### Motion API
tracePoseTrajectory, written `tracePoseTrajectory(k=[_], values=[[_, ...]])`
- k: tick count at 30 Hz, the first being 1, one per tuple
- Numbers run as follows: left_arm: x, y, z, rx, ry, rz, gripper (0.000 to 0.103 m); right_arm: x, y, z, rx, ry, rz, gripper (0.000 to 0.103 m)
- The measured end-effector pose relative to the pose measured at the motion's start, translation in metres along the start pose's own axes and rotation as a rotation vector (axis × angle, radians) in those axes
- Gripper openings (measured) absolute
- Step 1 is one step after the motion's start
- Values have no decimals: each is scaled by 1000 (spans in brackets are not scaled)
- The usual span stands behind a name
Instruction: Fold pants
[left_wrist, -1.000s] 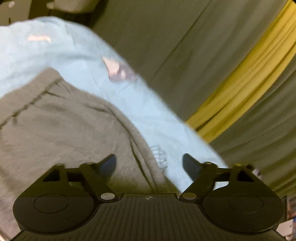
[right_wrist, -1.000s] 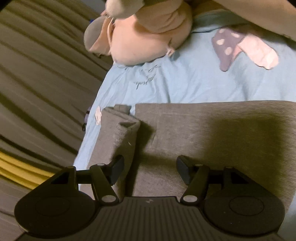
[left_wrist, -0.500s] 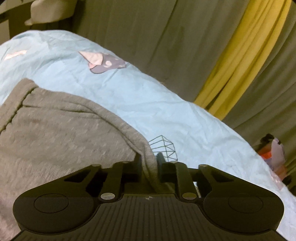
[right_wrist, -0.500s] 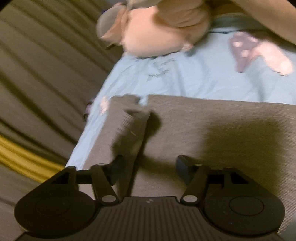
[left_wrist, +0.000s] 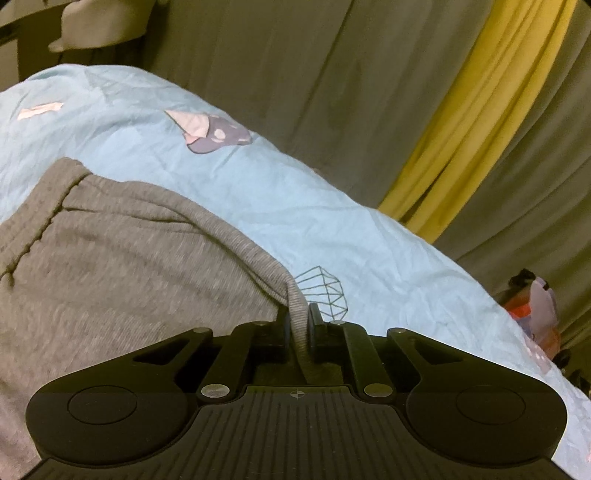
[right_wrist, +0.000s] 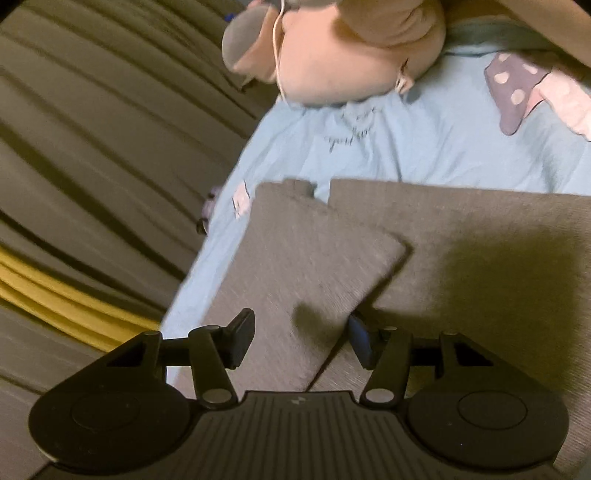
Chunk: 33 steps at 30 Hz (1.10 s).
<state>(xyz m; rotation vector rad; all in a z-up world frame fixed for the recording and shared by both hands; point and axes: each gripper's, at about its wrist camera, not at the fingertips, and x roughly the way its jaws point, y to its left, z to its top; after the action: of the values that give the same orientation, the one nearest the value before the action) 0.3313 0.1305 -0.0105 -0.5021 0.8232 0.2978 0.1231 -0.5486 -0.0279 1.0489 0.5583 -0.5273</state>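
Note:
Grey knit pants (left_wrist: 110, 266) lie on a light blue bed sheet (left_wrist: 332, 221). My left gripper (left_wrist: 298, 325) is shut on the pants' edge, which runs up between the fingers. In the right wrist view the pants (right_wrist: 480, 258) show two leg ends, the left leg (right_wrist: 303, 266) lying flat and angled over the other. My right gripper (right_wrist: 301, 336) is open, its fingers to either side of that leg's near part, just above the fabric.
A pink and grey plush toy (right_wrist: 340, 55) lies on the sheet (right_wrist: 424, 147) beyond the leg ends. Grey curtains (left_wrist: 295, 74) with a yellow curtain (left_wrist: 461, 129) hang close beside the bed. A red and white object (left_wrist: 535, 310) sits past the bed's edge.
My left gripper closed on the pants' edge and lifted it slightly. The folded-over left leg end has flattened and spread out under my open right gripper.

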Motion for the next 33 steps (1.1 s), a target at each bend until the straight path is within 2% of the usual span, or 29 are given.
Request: tracePoseTrajectory(k=[1, 3, 7, 9, 13, 18, 22, 25, 29, 31, 33], values=[[1, 0, 1, 0, 1, 1, 10, 5, 1, -2, -12, 13, -6, 55], [4, -2, 1, 11, 5, 9, 10, 9, 8, -5, -83, -10, -34, 46], [9, -4, -2, 45, 12, 32, 10, 14, 7, -3, -123, -42, -80, 5], [4, -4, -3, 52, -8, 25, 9, 17, 6, 1, -113, -39, -68, 5], [-29, -4, 0, 60, -62, -6, 8, 1, 16, 4, -164, -114, 8, 5], [-108, 8, -6, 68, -127, -92, 8, -33, 21, 17, -128, -170, 120, 4], [-181, 34, -41, 79, -189, -165, 8, -76, 9, 28, -148, -224, 134, 4], [-221, 65, -82, 59, -200, -187, 9, -107, -17, 33, -156, -215, 112, 4], [-236, 110, -144, 15, -143, -162, 9, -116, -50, 34, -193, -155, -10, 4], [-225, 131, -168, -43, -69, -158, 9, -107, -62, 34, -176, -99, -66, 5], [-214, 147, -184, -105, -2, -127, 9, -101, -74, 31, -122, -48, -78, 5]])
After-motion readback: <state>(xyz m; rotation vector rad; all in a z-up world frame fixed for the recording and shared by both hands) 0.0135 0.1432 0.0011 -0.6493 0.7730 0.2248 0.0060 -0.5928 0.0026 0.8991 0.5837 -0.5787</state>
